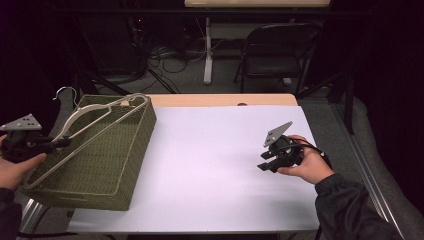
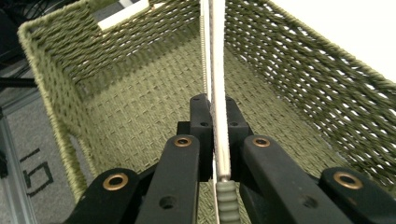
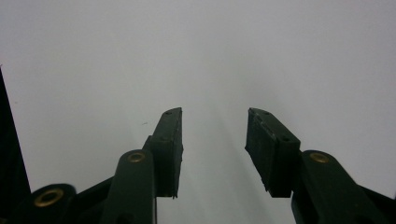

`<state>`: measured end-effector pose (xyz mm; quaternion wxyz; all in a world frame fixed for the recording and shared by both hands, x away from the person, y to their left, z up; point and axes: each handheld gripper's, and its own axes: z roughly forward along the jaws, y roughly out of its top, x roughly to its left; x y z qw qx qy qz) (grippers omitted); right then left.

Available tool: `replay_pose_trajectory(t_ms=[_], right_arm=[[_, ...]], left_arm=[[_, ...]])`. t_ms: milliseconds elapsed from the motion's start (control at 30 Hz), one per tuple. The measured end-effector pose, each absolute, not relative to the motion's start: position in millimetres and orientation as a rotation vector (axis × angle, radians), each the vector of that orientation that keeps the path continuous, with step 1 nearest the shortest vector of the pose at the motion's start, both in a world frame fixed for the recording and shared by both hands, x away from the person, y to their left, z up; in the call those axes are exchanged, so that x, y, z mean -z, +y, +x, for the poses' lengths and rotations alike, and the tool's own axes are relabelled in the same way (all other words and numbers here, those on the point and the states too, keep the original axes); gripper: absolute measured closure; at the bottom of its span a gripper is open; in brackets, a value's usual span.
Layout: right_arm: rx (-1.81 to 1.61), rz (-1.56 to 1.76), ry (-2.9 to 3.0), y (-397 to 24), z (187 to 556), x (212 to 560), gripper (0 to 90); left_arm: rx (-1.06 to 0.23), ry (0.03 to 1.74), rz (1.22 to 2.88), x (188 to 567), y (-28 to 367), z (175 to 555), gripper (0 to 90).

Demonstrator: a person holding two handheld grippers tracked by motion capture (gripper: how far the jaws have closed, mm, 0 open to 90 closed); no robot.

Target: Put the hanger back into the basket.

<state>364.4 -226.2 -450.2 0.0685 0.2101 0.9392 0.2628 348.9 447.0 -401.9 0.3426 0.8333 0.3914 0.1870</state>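
Hanger point(image 2: 219, 116) lower end hidden behind left gripper point(image 2: 217, 112) jaws.

the left gripper point(image 1: 62, 142) sits at nine o'clock of the high view, held level in the left hand point(image 1: 12, 165), jaws clamped tight and pointing toward three o'clock. the right gripper point(image 1: 265, 162) at four o'clock, in the right hand point(image 1: 307, 165), points toward nine o'clock with jaws parted.

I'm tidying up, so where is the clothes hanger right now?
In the high view the hanger is at the table's left, lying across the green woven basket, clamped in the left gripper.
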Motion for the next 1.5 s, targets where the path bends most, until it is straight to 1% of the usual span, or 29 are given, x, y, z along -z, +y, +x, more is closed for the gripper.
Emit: replay_pose_trajectory(t_ms=[100, 167, 233, 367, 633, 767, 867, 967, 1033, 1200, 1267, 1367, 1400, 1500], right_arm=[[-0.834, 0.637, 2.798, -224, 364, 454, 56.1], [-0.785, 0.623, 2.825, -225, 364, 451, 56.1], [-0.831, 0.64, 2.806, -226, 364, 454, 56.1], [-0.803, 0.653, 2.814, -227, 364, 454, 56.1], [-0.816, 0.645, 2.823, -229, 364, 457, 56.1], [-0.843, 0.66, 2.799, -231, 363, 457, 56.1], [-0.828, 0.661, 2.808, -232, 363, 457, 56.0], [-0.852, 0.672, 2.793, -232, 362, 461, 56.0], [-0.801, 0.661, 2.823, -232, 362, 459, 56.0], [-0.818, 0.664, 2.805, -233, 361, 460, 56.0], [-0.789, 0.654, 2.834, -234, 361, 459, 56.0], [-0.848, 0.666, 2.795, -235, 360, 462, 55.8], [-0.852, 0.668, 2.792, -235, 360, 462, 55.8], [-0.853, 0.667, 2.787, -235, 359, 461, 55.5]], left_arm=[[-0.489, 1.039, 2.173, 407, 451, 350, 87.2], [-0.483, 1.044, 2.164, 410, 452, 351, 87.2], [-0.477, 1.034, 2.182, 412, 450, 353, 87.2], [-0.467, 1.031, 2.223, 420, 443, 360, 87.1], [-0.42, 1.051, 2.265, 450, 428, 372, 87.0], [-0.414, 1.091, 2.251, 463, 433, 372, 87.0], [-0.415, 1.122, 2.302, 471, 433, 372, 86.7], [-0.412, 1.128, 2.359, 473, 429, 374, 85.9], [-0.407, 1.13, 2.388, 473, 427, 375, 85.1], [-0.397, 1.166, 2.362, 475, 429, 374, 83.4], [-0.404, 1.186, 2.348, 475, 431, 373, 80.3], [-0.429, 1.184, 2.324, 474, 433, 369, 71.1], [-0.446, 1.181, 2.303, 473, 433, 367, 69.4], [-0.503, 1.154, 2.252, 465, 435, 361, 56.0]])
